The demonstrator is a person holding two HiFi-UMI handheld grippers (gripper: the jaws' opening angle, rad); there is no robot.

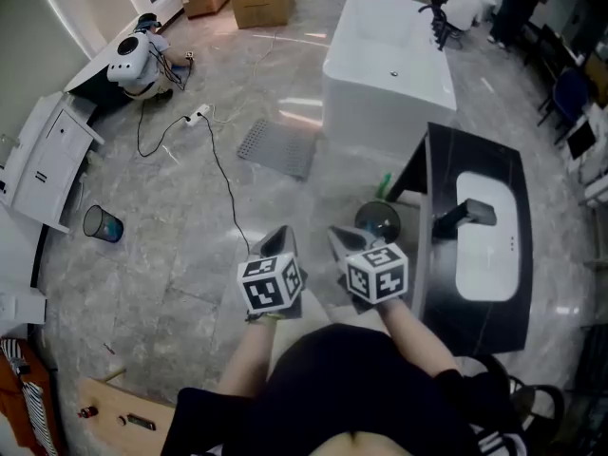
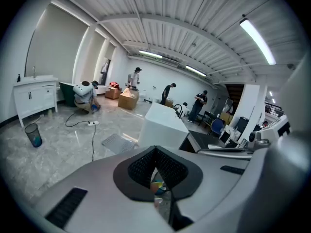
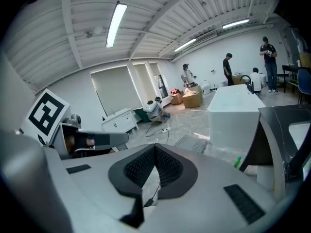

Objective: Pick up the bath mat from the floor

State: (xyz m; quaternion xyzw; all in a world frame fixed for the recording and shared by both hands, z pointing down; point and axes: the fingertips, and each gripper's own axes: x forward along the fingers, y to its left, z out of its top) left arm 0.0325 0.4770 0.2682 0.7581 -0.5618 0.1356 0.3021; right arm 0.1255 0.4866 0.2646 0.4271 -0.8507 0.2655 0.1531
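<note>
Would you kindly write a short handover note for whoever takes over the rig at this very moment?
Left gripper: shut, empty, held in front of the person.
Right gripper: shut, empty, beside the left one.
Mat: flat on the floor next to the tub, well ahead of both grippers, untouched.
Done: nothing yet.
Left: approach the mat, open a gripper, probably grip an edge, lift it off the floor.

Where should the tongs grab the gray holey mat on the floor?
Pinch the near edge of the bath mat, at the corner farthest from the white tub. It lies flat, with the tub close on its right, so probably come from the open floor side and scoop under the thin edge.
</note>
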